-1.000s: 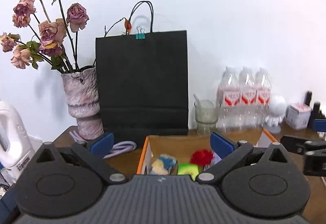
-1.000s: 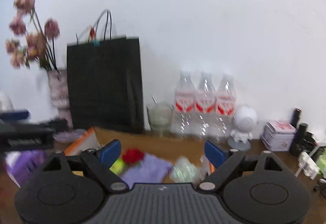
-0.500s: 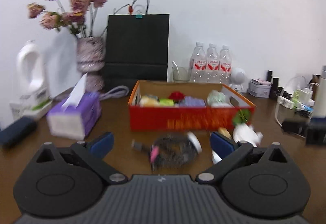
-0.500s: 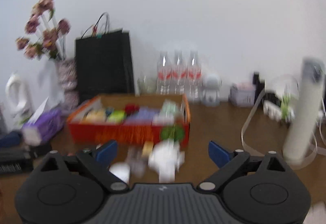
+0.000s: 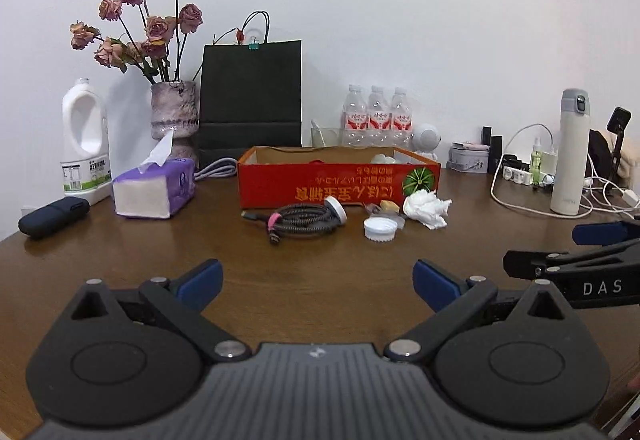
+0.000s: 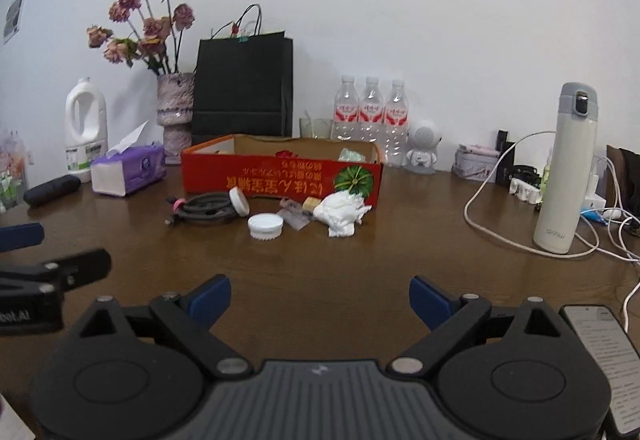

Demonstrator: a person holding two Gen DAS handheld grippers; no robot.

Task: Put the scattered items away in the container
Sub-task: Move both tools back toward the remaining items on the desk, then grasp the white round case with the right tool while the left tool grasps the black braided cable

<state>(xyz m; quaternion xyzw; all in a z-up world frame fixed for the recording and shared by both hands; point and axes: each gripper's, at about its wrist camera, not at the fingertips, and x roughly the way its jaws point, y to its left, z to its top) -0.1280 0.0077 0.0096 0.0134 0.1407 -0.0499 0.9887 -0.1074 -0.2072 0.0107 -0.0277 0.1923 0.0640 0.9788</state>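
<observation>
Red box (image 5: pixel 320 183) is the landmark, some items already inside; in front of it lie the coiled cable (image 5: pixel 300 220), crumpled tissue (image 5: pixel 426 205), white cap (image 5: pixel 380 228); left gripper (image 5: pixel 316 282) and right gripper (image 6: pixel 320 298) both gape wide, empty, well short; judgement: take the cable across its coil, lift clear of the box wall.

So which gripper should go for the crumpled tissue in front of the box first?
Probably the right gripper. The crumpled tissue sits nearly straight ahead of it, while it lies right of centre for the left gripper. Both stand open and empty, well short of the red box.
</observation>
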